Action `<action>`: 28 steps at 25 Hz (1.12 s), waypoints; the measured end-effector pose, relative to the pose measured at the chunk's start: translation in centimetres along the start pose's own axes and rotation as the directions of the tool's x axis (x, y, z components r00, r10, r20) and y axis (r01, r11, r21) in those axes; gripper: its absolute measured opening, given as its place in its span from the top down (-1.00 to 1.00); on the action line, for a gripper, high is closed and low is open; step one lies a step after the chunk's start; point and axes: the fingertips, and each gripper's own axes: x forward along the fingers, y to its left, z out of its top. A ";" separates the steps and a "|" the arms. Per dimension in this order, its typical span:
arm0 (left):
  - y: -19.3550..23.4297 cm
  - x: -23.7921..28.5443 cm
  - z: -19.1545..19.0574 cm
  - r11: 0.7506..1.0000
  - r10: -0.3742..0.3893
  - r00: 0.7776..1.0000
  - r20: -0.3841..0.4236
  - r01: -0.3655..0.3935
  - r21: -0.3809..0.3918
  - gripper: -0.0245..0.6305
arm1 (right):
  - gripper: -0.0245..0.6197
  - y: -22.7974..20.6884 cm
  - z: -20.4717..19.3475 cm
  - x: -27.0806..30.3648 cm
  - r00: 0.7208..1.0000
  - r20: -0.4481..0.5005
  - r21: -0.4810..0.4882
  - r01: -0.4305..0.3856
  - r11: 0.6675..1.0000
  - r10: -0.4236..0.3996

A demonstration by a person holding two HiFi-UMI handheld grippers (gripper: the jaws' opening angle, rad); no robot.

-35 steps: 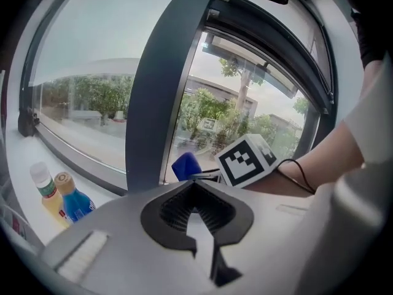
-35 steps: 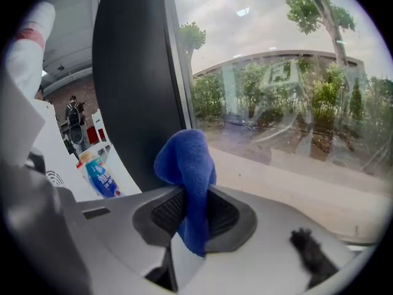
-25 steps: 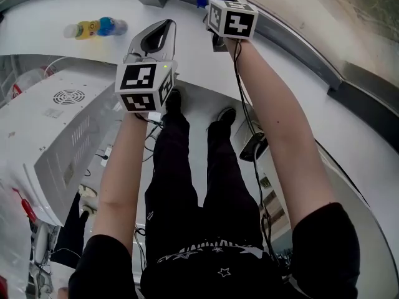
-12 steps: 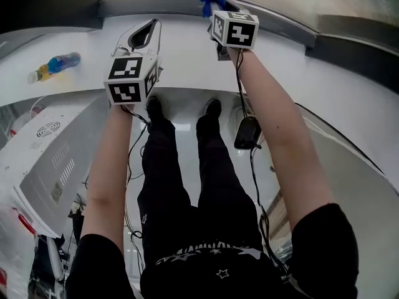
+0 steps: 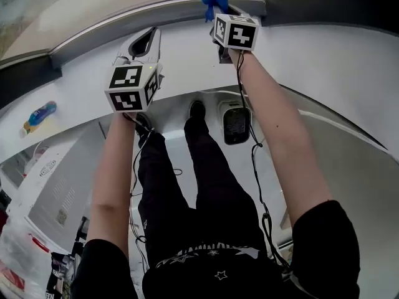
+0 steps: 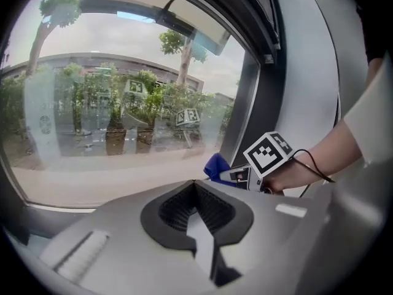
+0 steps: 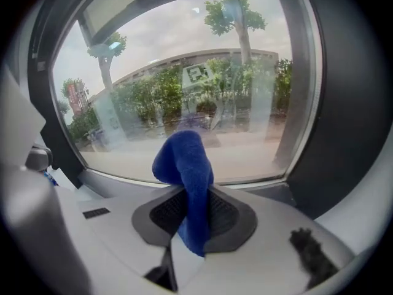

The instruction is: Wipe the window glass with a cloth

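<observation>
Right gripper (image 7: 193, 211): its fingers are pressed onto a blue cloth (image 7: 184, 177); the arm is stretched forward and the gripper is held up by the window.
Cloth: a folded strip pinched at its lower end between the ribbed pads (image 7: 224, 214); the free end stands up past the fingertips and curls over to the left.
Cloth position: in front of the lower part of the glass (image 7: 196, 103), close above the bottom frame; in the left gripper view it sits near the lower right corner of the pane, beside the dark upright. No view shows whether it touches the glass.
Left gripper (image 6: 195, 204): fingers closed together, tips meeting in a point, nothing between them; it is held out to the left of the right gripper and a little lower, aimed at the same pane.
Glass: trees, shrubs and a long low building show through it; faint reflections of both marker cubes lie on it.
Frame (image 5: 156, 8): a grey band curves across the top of the head view, with the cloth at its edge.
Sill (image 5: 187, 61): a white ledge below the frame, under both grippers.
Bottle (image 5: 38, 114): lying on its side on the white surface far to the left, well apart from the grippers.
Person: dark trousers, shoes on the floor below the sill; a cable (image 5: 254, 167) runs along the right forearm.
Box (image 5: 235, 123): a dark box on the floor just beside the right shoe.
</observation>
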 end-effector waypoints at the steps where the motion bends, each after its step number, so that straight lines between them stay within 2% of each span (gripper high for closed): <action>1: -1.1 1.0 0.5 1.000 -0.013 1.000 0.000 0.013 0.008 0.90 | 0.69 -1.8 0.0 -0.3 1.000 0.002 0.006 0.014 1.000 -0.014; 6: -6.3 4.7 1.7 0.996 -0.074 0.997 -0.018 0.075 0.042 0.90 | 0.69 -9.4 -0.3 -1.9 0.995 0.010 0.074 0.094 0.993 -0.095; 13: -10.4 6.2 3.1 0.990 -0.107 0.994 -0.038 0.110 0.091 0.90 | 0.69 -13.1 -0.7 -4.5 0.993 0.023 0.158 0.109 0.981 -0.114; 17: -10.9 5.6 4.2 0.991 -0.083 0.996 -0.033 0.086 0.103 0.90 | 0.69 -12.5 -0.5 -5.5 0.996 0.030 0.146 0.081 0.986 -0.086; 22: -11.5 2.1 5.8 0.995 -0.034 0.999 0.004 0.034 0.092 0.90 | 0.69 -9.0 1.1 -8.5 0.998 0.064 0.093 0.007 0.996 -0.013; 28: -12.5 -4.5 6.7 0.999 0.004 0.998 0.059 -0.006 0.036 0.90 | 0.69 -5.0 1.3 -14.3 0.993 0.114 0.137 -0.045 0.990 0.029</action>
